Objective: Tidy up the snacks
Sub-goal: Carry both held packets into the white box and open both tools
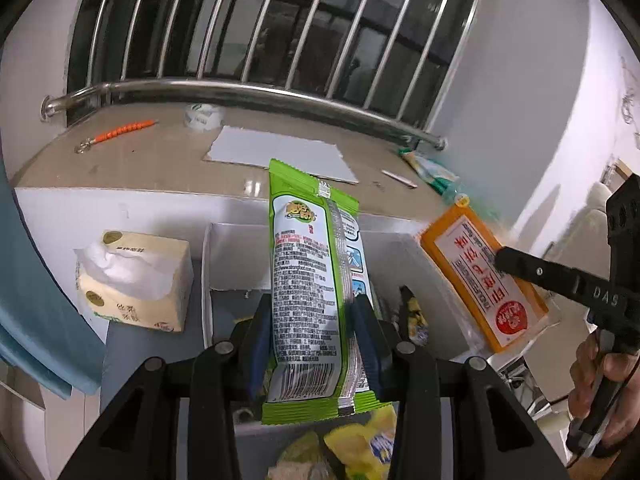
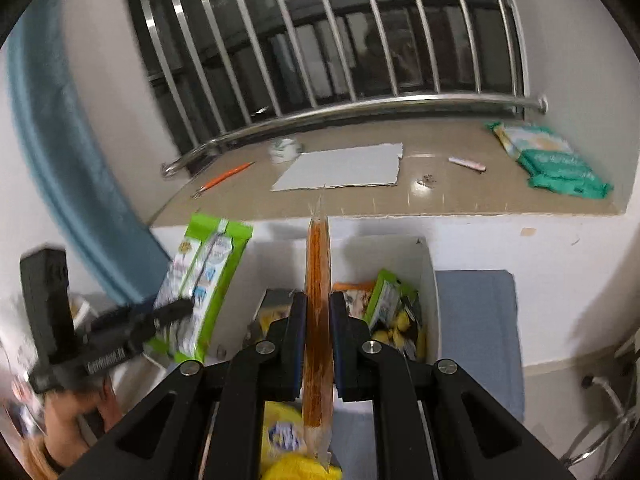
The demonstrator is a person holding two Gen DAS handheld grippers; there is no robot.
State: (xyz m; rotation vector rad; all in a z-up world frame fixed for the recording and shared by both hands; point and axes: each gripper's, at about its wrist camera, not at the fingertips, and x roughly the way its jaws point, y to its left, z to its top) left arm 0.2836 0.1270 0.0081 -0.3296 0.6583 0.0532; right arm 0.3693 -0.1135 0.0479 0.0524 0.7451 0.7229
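Green-edged and foil-seamed, the long white plastic snack packet was pinched near its lower end between the blue pads of the left gripper, printed back toward the camera, its sealed top standing up above the white divided cardboard box. It was held by the body, probably so that the packet would hang straight and could be lowered end-first into a compartment. Just to the right of that box's far wall, the flat orange packet with the white and red label was clamped by the right gripper, whose jaws were pressed tight on its thin edge; in the right wrist view only that narrow orange edge was shown, upright between the pads, which suggests the thin grip was chosen to let it be slipped in like a card. Both packets were held above the box, neither resting in it. Inside the box's right compartment, assorted green, yellow and dark wrapped snacks were already heaped, while the left compartment appeared bare where it could be seen. Sorting was therefore judged to be under way. Left of the box, a beige soft tissue pack was lying on the blue-grey surface. Behind the box, a brown stone windowsill carried a grey cardboard sheet.
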